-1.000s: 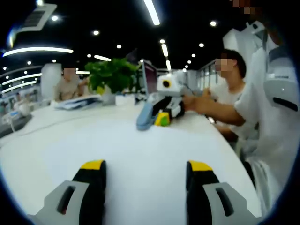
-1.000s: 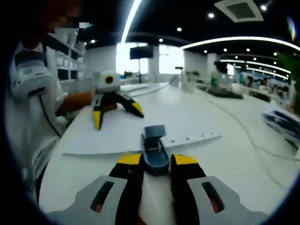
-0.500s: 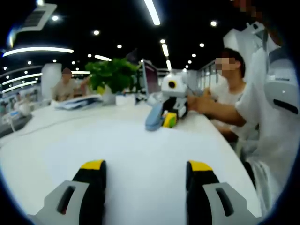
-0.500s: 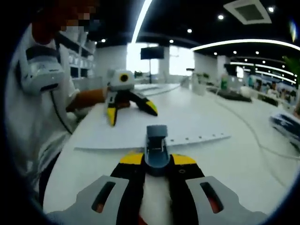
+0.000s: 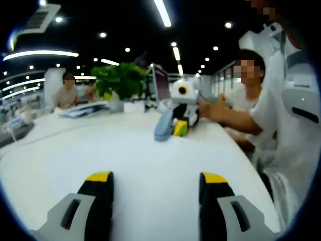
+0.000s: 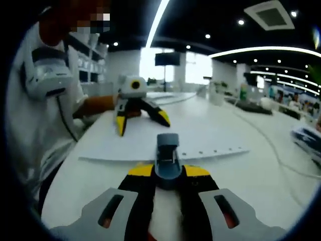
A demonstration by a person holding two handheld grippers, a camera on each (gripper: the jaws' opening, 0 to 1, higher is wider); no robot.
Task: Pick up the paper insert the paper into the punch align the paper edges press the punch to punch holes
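Observation:
A white sheet of paper (image 6: pixel 150 140) lies flat on the white table (image 6: pixel 261 165), with a row of punched holes along its near edge. My right gripper (image 6: pixel 168 171) is shut on the blue hole punch (image 6: pixel 167 158), just off that holed edge. In the left gripper view the punch (image 5: pixel 163 125) is tilted in the right gripper (image 5: pixel 179 120) at the far end of the sheet. My left gripper (image 5: pixel 156 177) is open and low over the paper (image 5: pixel 150 155). From the right gripper view, the left gripper (image 6: pixel 141 122) rests with spread yellow tips on the sheet's far side.
A potted plant (image 5: pixel 120 80) and a stack of papers (image 5: pixel 83 109) stand at the table's far end. A person in white (image 5: pixel 281 115) stands along the table's right edge. A thin cable (image 6: pixel 271 145) runs across the table beside the sheet.
The right gripper, still shut on the punch, has shifted a little to the right and away as the left gripper view shows it. My left gripper has stayed still and open.

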